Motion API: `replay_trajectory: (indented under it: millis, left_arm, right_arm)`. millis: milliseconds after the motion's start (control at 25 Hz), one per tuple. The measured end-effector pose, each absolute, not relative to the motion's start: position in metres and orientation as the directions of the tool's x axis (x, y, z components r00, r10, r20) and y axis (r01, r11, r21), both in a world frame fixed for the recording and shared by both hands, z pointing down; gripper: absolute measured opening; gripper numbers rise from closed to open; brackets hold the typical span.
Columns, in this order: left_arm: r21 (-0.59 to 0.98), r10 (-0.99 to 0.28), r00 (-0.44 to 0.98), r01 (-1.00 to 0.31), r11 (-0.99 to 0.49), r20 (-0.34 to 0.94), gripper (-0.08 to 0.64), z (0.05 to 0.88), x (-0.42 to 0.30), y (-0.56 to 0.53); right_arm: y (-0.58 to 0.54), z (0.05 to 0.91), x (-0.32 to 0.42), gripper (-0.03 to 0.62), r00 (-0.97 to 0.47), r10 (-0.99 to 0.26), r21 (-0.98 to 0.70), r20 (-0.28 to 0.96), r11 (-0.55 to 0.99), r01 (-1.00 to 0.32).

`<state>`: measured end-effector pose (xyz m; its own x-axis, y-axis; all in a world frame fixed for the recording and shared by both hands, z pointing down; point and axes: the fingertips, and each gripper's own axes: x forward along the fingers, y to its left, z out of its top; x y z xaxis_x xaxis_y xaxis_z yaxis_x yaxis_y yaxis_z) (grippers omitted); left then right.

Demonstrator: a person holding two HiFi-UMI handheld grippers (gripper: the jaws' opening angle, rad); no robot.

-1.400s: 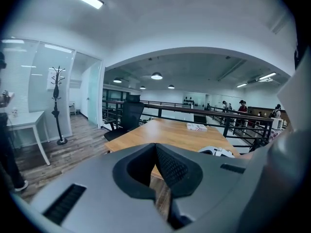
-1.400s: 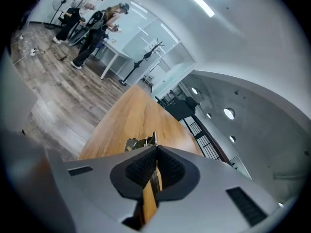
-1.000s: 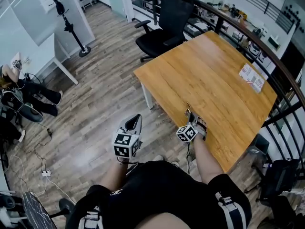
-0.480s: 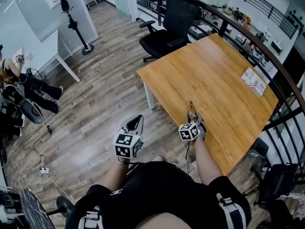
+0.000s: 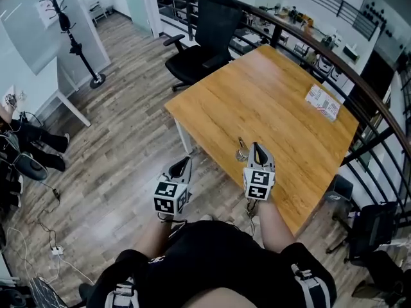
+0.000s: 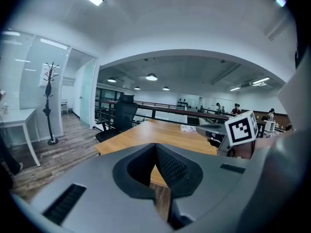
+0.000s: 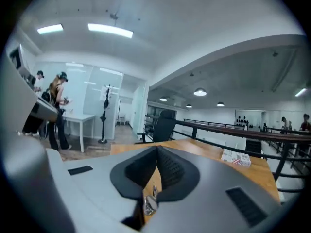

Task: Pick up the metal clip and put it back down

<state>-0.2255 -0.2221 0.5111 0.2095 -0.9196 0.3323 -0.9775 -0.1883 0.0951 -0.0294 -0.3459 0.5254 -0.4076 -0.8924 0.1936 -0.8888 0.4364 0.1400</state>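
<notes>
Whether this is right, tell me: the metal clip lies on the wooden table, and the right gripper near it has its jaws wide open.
One thing is wrong: the right gripper has its jaws shut, just closed with nothing between them; the right gripper view shows it. The metal clip does lie on the wooden table near it.

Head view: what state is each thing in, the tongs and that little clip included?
Metal clip: lying on the table, free of both tongs.
Right tongs: just closed, shut, nothing between them.
Left tongs: shut, empty.
Chair: unoccupied.
</notes>
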Motion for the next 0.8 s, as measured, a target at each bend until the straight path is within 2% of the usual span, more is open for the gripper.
replay_trajectory:
  millis: [320, 800]
  left_arm:
    - [0.096, -0.897, 0.303, -0.953, -0.288, 0.321, 0.011, 0.509, -0.191, -0.24]
    - [0.086, -0.878, 0.382, -0.924, -0.374, 0.289, 0.011, 0.495, -0.154, -0.253]
  right_arm:
    - [-0.305, 0.452, 0.008, 0.013, -0.413, -0.911, 0.086, 0.012, 0.412, -0.907]
    - [-0.288, 0.446, 0.043, 0.013, -0.361, -0.932, 0.076, -0.011, 0.359, -0.93]
